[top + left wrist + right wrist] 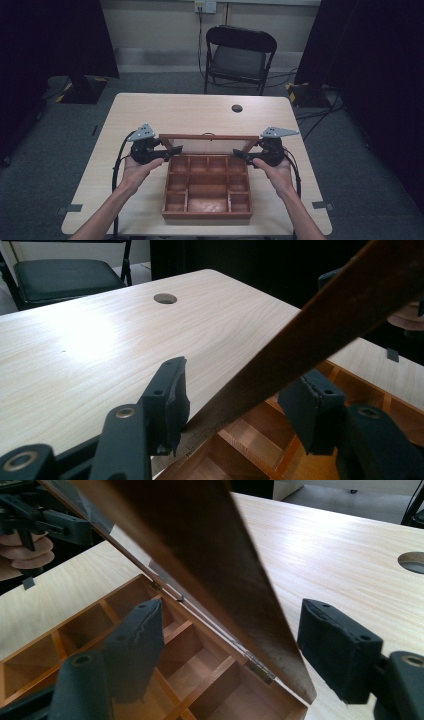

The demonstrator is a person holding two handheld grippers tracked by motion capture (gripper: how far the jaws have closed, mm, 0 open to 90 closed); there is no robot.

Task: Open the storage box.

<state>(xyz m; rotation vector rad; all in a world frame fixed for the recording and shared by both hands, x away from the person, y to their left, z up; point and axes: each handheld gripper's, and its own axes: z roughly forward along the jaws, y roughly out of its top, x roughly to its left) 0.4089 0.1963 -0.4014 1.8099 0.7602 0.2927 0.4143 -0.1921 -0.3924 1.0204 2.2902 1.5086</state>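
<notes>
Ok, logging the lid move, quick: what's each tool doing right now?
Left tool: lid between its jaws, one pad touching it; a firm grip cannot be told.
Right tool: open, jaws either side of the lid, not pressing.

box: brown wooden box (207,192), divided into open compartments, resting on the table (150,107) near its front edge
lid: hinged lid (208,144), raised upright at the box's rear edge
</notes>
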